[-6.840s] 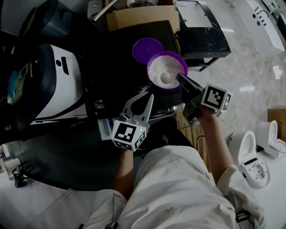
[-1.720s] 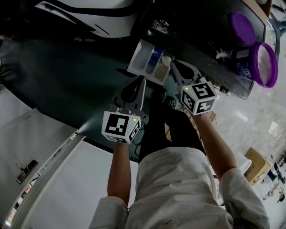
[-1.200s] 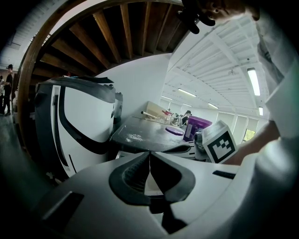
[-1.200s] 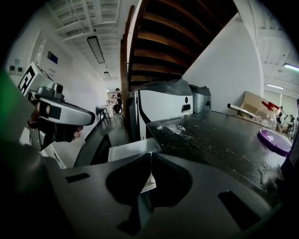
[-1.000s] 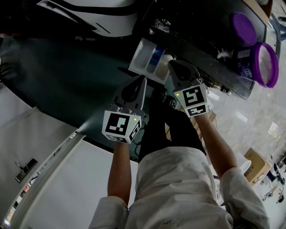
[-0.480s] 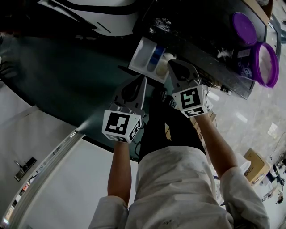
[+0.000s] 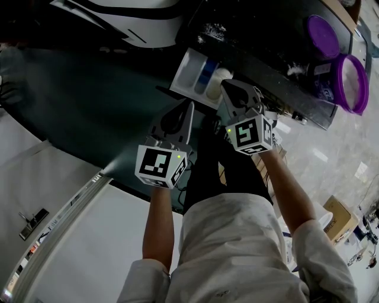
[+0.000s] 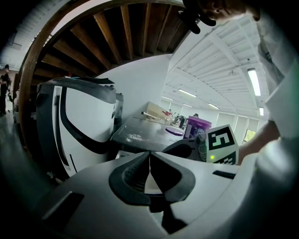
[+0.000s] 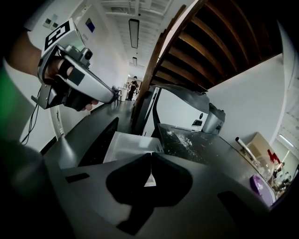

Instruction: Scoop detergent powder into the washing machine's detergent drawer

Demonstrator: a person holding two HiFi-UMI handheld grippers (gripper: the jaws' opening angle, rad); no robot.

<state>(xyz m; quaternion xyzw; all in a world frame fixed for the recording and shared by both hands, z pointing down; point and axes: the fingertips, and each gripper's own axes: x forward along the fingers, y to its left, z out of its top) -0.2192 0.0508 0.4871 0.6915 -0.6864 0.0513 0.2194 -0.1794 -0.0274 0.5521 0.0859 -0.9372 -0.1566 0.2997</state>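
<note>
The white detergent drawer (image 7: 185,71) stands pulled out from the dark washing machine (image 7: 260,41), with a blue middle compartment. My right gripper (image 7: 227,86) hangs over the drawer's right end, shut on the scoop (image 7: 221,75), whose pale round bowl shows just beyond the tips. In the right gripper view the gripper (image 9: 150,162) has its jaws together above the drawer (image 9: 126,142); the scoop bowl is hidden there. My left gripper (image 7: 188,106) hangs shut and empty just short of the drawer; its jaws (image 8: 149,158) meet.
The purple powder tub (image 7: 350,83) and its lid (image 7: 323,36) sit on the machine top at the right. Spilled powder (image 7: 213,31) dusts the top near the drawer. A white appliance (image 7: 118,18) stands at the upper left. The floor lies below.
My right gripper has rolled about its axis and crept slightly toward the drawer's right compartment with the scoop. The left gripper has stayed put. Earlier still, the right gripper was at the tub.
</note>
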